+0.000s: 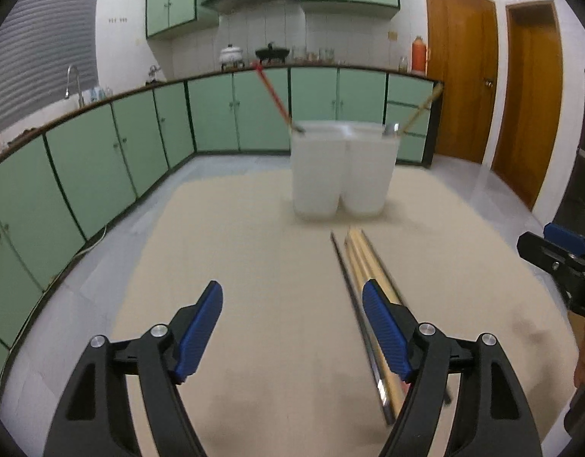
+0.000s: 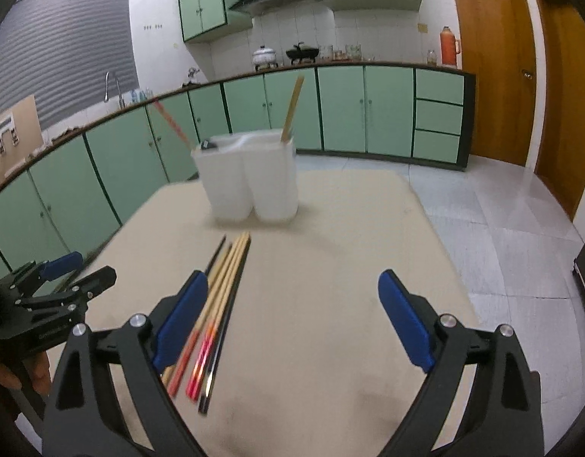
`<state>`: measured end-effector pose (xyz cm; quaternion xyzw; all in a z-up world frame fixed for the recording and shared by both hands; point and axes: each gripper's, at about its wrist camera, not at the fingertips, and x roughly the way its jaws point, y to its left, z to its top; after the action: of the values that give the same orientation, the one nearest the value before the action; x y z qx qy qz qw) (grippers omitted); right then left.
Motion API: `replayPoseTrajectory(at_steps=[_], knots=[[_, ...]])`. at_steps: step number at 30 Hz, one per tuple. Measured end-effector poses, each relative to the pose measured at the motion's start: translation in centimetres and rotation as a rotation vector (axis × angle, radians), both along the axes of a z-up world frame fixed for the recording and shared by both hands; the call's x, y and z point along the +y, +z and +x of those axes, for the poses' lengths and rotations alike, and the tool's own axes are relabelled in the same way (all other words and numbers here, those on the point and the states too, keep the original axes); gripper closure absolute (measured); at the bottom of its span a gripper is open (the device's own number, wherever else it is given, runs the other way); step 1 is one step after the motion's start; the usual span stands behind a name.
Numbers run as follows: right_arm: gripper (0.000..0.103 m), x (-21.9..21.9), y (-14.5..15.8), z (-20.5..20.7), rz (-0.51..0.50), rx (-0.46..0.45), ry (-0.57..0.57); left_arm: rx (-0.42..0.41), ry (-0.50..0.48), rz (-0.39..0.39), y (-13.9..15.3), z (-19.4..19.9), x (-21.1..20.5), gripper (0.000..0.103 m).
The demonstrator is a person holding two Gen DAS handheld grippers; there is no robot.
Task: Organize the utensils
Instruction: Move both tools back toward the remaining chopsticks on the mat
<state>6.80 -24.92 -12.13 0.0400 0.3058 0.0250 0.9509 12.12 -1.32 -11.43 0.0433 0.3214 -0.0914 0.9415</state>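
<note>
Beige table (image 2: 330,251) carries a white holder (image 2: 250,179) and loose chopsticks (image 2: 220,289) before it. Left gripper (image 1: 292,301) and right gripper (image 2: 292,293) hover spread wide, holding nothing.

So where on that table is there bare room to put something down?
Bare cloth lies left of the chopsticks, in front of the white holder, and right of the chopsticks toward the table edge. It is crowded where the sticks run from the holder toward both open grippers.

Near ends of the chopsticks (image 1: 372,304) hide behind the left tongs (image 1: 292,304); holder (image 1: 342,171) blurred
</note>
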Motion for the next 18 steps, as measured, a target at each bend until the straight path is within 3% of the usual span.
replayPoseTrajectory(at_steps=[9, 18], knots=[[0.025, 3.1, -3.2, -2.7, -0.047, 0.024, 0.026, 0.059, 0.068, -0.054, -3.2, -2.3, 1.5, 0.029], [0.055, 5.8, -5.5, -2.6, -0.079, 0.125, 0.103, 0.076, 0.075, -0.048, -4.3, -3.3, 2.0, 0.036]])
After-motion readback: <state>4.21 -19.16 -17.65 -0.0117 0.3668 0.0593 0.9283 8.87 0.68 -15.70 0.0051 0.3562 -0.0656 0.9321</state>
